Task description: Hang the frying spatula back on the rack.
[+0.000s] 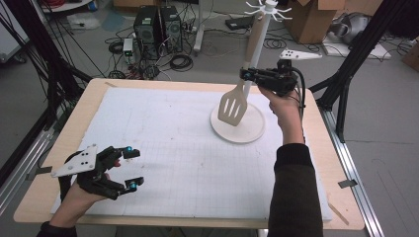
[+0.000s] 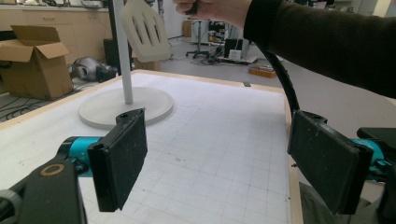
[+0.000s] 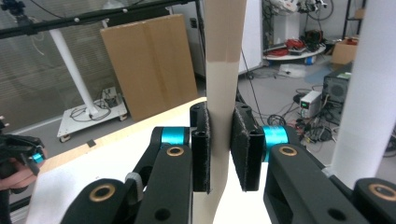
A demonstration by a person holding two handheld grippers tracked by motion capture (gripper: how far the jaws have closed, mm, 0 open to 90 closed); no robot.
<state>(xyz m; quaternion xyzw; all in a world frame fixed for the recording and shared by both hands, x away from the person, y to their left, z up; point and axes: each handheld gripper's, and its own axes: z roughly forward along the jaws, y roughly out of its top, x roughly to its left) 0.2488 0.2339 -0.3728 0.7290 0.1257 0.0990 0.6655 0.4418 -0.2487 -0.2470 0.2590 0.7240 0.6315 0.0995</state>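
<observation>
Left gripper (image 1: 132, 168) rests low at the near left of the white gridded mat (image 1: 168, 148), its jaws spread wide with nothing between them. Farther right, a slotted spatula (image 1: 233, 104) hangs blade-down over the round base (image 1: 252, 129) of a white hook stand (image 1: 258, 44). Right gripper (image 1: 245, 74), raised beside the stand's pole, is clamped on the spatula's handle.

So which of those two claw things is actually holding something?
The right gripper, shut on the spatula handle beside the white stand. The left gripper is open.
</observation>
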